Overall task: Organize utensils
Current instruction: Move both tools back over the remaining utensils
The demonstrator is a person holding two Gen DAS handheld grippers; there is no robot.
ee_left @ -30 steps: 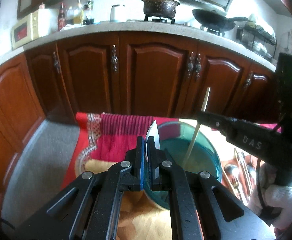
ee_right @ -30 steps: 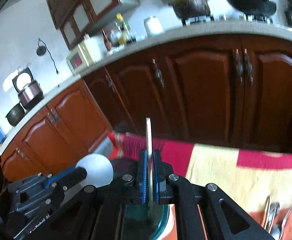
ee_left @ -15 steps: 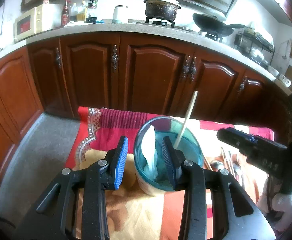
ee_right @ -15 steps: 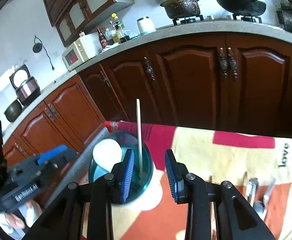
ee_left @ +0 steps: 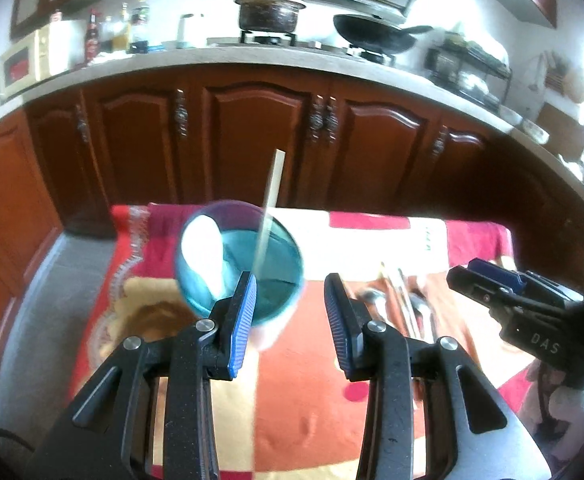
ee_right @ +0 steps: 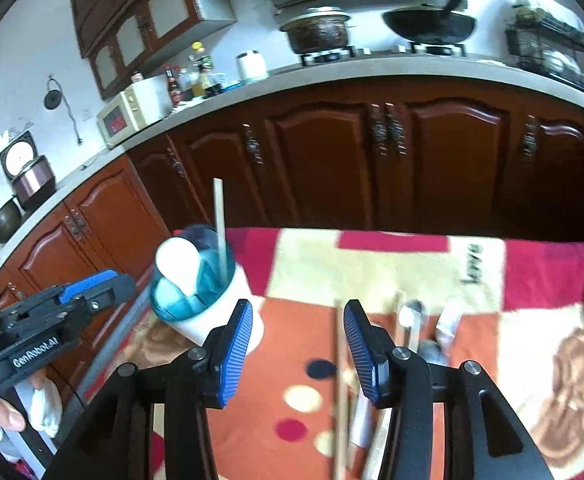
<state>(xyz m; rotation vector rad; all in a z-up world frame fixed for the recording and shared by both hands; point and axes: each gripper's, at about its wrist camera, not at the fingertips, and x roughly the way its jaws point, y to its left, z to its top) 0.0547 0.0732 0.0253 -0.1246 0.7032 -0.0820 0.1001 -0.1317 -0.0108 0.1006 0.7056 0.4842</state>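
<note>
L tool (ee_left: 290, 312) & R tool (ee_right: 298, 338): jaws just parted, empty.

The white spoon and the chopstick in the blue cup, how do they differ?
The white spoon is broad and rounded; the chopstick is thin, straight and pale tan. The spoon leans on the cup's left rim, barely clearing it, while the chopstick rises far above it. Both stand in the cup, free of either hand-held gripper.

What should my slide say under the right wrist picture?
Open right gripper above the cloth, chopstick and white spoon standing in the teal holder.
</note>
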